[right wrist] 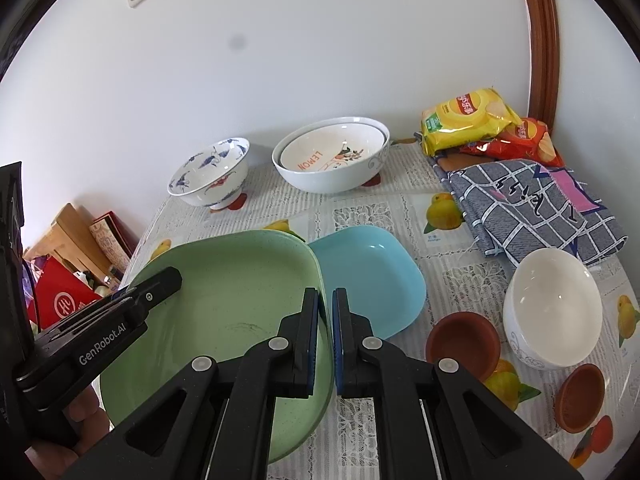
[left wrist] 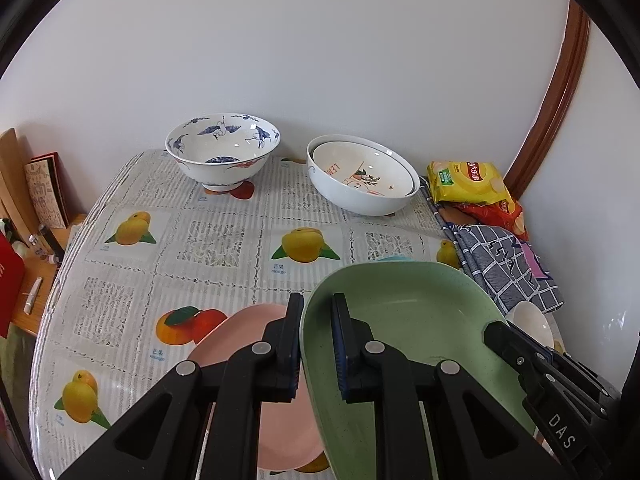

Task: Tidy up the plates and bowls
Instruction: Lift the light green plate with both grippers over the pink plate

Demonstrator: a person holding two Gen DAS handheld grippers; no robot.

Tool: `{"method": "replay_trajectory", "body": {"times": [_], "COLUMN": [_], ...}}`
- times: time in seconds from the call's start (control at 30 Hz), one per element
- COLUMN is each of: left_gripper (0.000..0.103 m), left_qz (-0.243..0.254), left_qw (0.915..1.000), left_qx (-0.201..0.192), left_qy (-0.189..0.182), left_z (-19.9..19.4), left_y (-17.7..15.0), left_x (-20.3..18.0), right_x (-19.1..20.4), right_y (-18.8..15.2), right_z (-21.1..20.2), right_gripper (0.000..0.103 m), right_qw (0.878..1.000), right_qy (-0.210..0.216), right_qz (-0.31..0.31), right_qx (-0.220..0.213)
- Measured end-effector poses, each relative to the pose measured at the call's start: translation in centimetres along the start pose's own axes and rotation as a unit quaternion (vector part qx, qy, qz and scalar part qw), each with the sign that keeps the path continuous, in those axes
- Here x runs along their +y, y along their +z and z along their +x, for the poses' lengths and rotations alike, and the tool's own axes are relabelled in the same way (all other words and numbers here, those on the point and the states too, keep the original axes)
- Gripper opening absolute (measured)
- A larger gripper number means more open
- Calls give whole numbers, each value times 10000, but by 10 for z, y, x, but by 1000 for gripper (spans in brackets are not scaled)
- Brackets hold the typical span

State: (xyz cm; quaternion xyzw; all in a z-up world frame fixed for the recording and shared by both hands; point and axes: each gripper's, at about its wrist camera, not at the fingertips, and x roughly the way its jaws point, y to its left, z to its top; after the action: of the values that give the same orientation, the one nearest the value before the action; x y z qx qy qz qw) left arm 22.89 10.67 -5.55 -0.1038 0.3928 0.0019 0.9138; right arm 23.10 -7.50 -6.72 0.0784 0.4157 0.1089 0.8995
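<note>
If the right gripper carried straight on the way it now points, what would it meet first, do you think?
Most likely the blue plate: it lies on the table just beyond the right gripper, which is shut on the green plate rim. Depth is uncertain; the held plate would probably touch first.

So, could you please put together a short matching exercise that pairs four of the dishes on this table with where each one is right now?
Things:
1. green plate
2. blue plate
3. lemon-print bowl
4. pink plate

Places:
A. nested inside a larger white bowl near the wall
B. flat on the tablecloth, partly behind the green plate's rim
C. clamped at opposite rims by the left hand-held gripper and right hand-held gripper
D. on the tablecloth, partly under the left hand-held gripper

Pairs: 1-C, 2-B, 3-A, 4-D
</note>
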Motion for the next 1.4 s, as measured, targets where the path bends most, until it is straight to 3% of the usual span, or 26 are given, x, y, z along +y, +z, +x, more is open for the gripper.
{"method": "replay_trajectory", "body": {"times": [0.77, 1.4], "left_gripper": [13, 14], "left_qz": [-238, -537], "left_qw": [9996, 9979], "left_qx": [-119, 216], "left_qy": [59, 299], "left_z": [-28, -7], "left_y": [-10, -33], "left_x": [22, 65], "right_x": [26, 53], "right_y": [-9, -33], "right_z": [-20, 14], "right_gripper": [7, 7], "right_qw": [9998, 9987], "right_qy": [75, 178], "right_qz": [-152, -338], "right_qx": [-68, 349]}}
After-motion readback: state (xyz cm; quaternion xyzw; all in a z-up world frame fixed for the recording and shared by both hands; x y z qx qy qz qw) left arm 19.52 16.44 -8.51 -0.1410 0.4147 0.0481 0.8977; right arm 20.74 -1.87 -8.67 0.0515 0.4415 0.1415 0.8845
